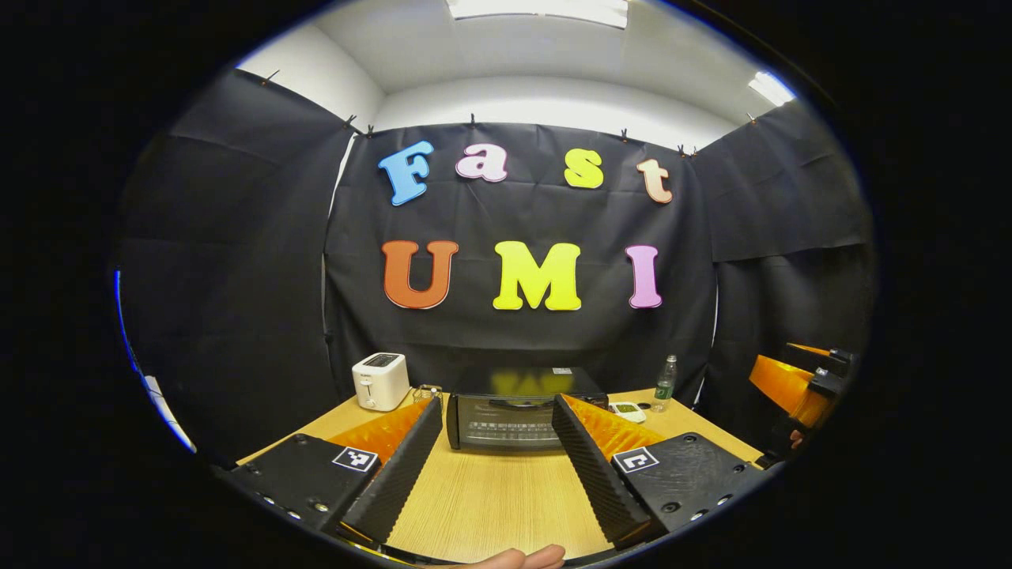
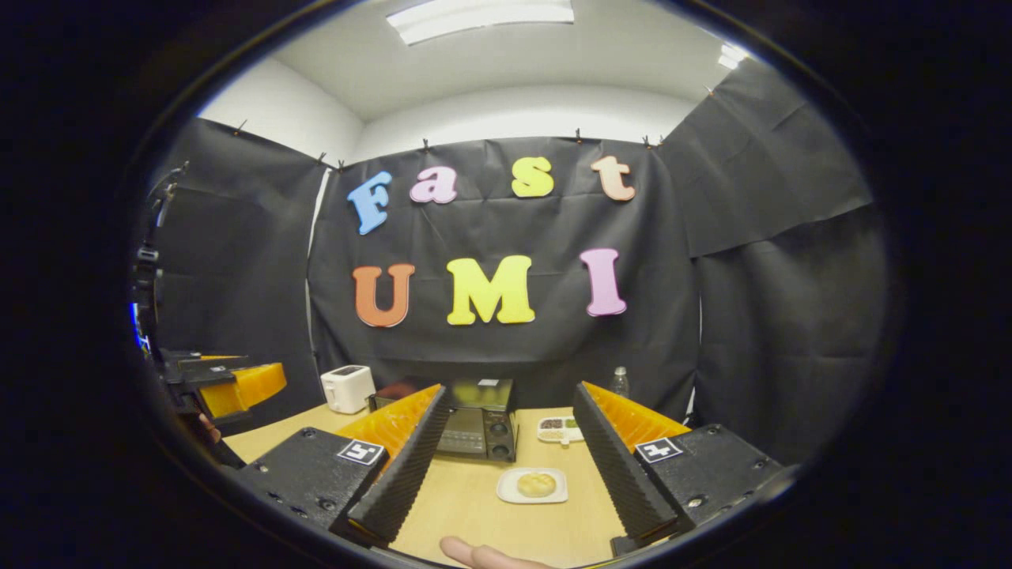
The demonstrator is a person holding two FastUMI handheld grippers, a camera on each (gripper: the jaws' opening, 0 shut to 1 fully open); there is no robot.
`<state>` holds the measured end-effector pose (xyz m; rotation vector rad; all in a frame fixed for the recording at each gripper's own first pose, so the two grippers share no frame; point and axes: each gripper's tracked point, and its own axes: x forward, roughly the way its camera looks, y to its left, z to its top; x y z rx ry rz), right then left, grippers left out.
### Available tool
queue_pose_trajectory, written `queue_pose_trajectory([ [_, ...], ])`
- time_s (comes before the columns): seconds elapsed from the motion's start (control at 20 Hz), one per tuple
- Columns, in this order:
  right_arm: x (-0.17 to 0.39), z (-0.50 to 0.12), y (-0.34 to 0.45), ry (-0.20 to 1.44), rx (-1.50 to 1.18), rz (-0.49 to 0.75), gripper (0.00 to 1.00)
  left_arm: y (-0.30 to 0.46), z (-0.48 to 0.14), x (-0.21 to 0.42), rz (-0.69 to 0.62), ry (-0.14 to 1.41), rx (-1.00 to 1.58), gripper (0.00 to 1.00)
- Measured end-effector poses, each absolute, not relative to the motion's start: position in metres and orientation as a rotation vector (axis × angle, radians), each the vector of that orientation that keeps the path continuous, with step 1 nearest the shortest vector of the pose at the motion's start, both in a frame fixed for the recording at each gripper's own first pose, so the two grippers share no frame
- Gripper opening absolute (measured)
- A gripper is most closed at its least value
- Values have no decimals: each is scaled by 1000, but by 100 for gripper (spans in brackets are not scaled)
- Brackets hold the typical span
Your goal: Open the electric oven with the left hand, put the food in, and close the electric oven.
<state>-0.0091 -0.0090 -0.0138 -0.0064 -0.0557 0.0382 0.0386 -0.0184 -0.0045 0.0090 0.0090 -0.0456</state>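
Observation:
The black electric oven [image 1: 514, 417] stands at the back of the wooden table [image 1: 498, 498], its glass door closed. My left gripper [image 1: 496, 411] faces it from a distance, open, nothing between its fingers. In the right gripper view the oven [image 2: 478, 431] shows between the fingers, left of centre, and a round bun [image 2: 536, 484] lies on a small white plate [image 2: 512, 493] in front of it. My right gripper [image 2: 512, 399] is open above the table, short of the plate. The other gripper appears at each view's edge: orange right gripper [image 1: 798, 383], left gripper [image 2: 225, 387].
A white toaster [image 1: 381, 381] stands left of the oven. A clear bottle [image 1: 666, 383] and a white dish of food [image 2: 560, 428] sit to the oven's right. Fingertips [image 1: 522, 558] show at the bottom edge. Black cloth walls close the booth.

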Motion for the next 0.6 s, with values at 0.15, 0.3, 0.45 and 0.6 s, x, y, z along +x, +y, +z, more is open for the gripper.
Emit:
queue_pose_trajectory([
  [0.15, -4, -19, -23, -59, 4, 21, 97, -19, -7, 76, -62, 17, 23, 92],
  [0.3, -1, -20, -37, -76, 12, -5, 97, -20, -22, 125, -76, 50, 21, 92],
  [0.45, 2, -23, -48, -93, 13, -14, 97, -37, -47, 179, -137, 112, -31, 92],
  [0.6, 9, -33, -60, -94, 7, -21, 97, -50, -75, 229, -169, 177, -13, 93],
])
